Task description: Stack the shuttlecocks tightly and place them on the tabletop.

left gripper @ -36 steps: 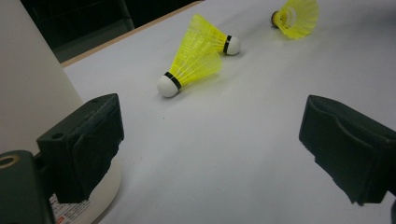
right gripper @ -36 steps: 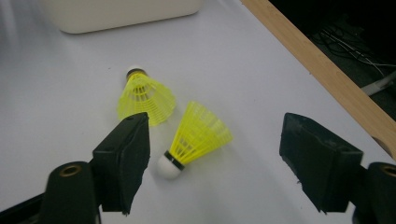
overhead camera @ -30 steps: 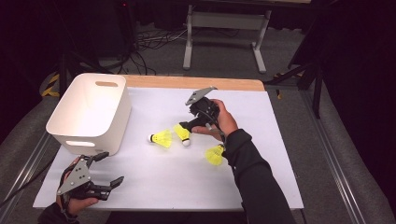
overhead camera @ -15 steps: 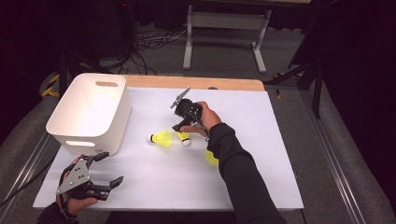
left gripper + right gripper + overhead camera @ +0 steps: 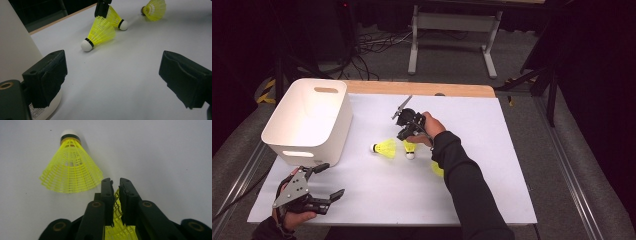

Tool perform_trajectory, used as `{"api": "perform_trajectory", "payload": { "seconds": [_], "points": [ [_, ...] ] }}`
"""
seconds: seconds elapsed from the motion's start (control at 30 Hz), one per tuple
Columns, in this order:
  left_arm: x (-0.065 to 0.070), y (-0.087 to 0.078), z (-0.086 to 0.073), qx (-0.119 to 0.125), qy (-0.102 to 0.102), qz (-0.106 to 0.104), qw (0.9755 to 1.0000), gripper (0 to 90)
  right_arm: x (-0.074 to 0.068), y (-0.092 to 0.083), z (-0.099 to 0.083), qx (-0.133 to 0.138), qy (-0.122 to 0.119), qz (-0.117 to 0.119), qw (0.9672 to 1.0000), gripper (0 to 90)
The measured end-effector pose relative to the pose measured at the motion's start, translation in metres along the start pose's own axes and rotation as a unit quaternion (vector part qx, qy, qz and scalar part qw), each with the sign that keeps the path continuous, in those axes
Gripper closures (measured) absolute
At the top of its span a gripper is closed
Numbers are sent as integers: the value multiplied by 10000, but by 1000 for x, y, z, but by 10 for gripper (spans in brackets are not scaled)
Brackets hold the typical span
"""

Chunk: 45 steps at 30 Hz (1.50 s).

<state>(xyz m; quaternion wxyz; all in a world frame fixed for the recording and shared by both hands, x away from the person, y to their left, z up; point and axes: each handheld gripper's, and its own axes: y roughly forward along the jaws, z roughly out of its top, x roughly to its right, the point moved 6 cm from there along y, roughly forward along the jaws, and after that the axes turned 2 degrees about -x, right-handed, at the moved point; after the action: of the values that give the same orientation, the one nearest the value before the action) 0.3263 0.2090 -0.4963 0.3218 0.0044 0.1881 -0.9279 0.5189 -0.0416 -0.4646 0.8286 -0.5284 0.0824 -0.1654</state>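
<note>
Three yellow shuttlecocks lie on the white table. My right gripper [image 5: 406,135] points down at the middle shuttlecock [image 5: 410,149]; its jaws have just been closing and now pinch that shuttlecock's mesh skirt [image 5: 117,220]. In the right gripper view my right gripper [image 5: 115,183] has a second shuttlecock [image 5: 71,167] lying just beyond it, cork end away. That second shuttlecock [image 5: 385,148] lies to the left in the high view. The third shuttlecock [image 5: 437,168] is partly hidden by the forearm. My left gripper [image 5: 327,181] rests open and holds nothing at the front left; the left gripper view also shows my left gripper [image 5: 113,77].
A white plastic bin [image 5: 307,120] stands at the table's left, close behind my left gripper. A wooden strip [image 5: 422,89] runs along the far edge. Bare white surface stretches to the right and along the front.
My right gripper came left and down onto the shuttlecocks, and its jaws went from wide apart to pinching the middle shuttlecock's skirt. The left gripper stayed put.
</note>
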Motion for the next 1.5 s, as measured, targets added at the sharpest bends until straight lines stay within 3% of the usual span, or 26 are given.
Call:
{"api": "perform_trajectory", "payload": {
  "seconds": [0.17, 0.2, 0.3, 0.4, 0.6, 0.8, 0.97, 1.03, 1.23, 1.5],
  "points": [
    [1, 0, 0, -3, -24, 15, 10000, 93, -1, -12, 1, 354, 102, 56, 9993, 881],
    [0, -1, 0, 2, -12, 45, 10000, 93, 0, -22, 2, 621, 222, 5, 9978, 886],
    [0, -1, 1, 9, -2, 68, 10000, 93, 0, -31, 5, 870, 237, -158, 9958, 887],
    [0, -1, 1, 39, -8, 74, 10000, 92, -4, -34, 7, 1112, 276, -275, 9930, 886],
    [0, -2, 1, 36, 15, 103, 9999, 94, -16, -32, 0, 1371, 252, -134, 9901, 875],
    [1, -1, 1, -5, 69, 128, 9999, 95, -18, -32, -12, 1391, 234, -118, 9899, 851],
    [1, -1, 1, -16, 83, 138, 9999, 96, -15, -44, -25, 1377, 387, -54, 9897, 776],
    [1, -1, 0, -11, 53, 114, 9999, 96, -15, -48, -31, 1340, 338, -44, 9904, 782],
    [2, 1, 0, -64, 85, 95, 9999, 96, -18, -50, -52, 951, 258, -81, 9951, 795],
    [3, 2, 0, -75, 90, 114, 9999, 96, -19, -51, -71, 657, 278, -143, 9973, 808]
  ]
}}
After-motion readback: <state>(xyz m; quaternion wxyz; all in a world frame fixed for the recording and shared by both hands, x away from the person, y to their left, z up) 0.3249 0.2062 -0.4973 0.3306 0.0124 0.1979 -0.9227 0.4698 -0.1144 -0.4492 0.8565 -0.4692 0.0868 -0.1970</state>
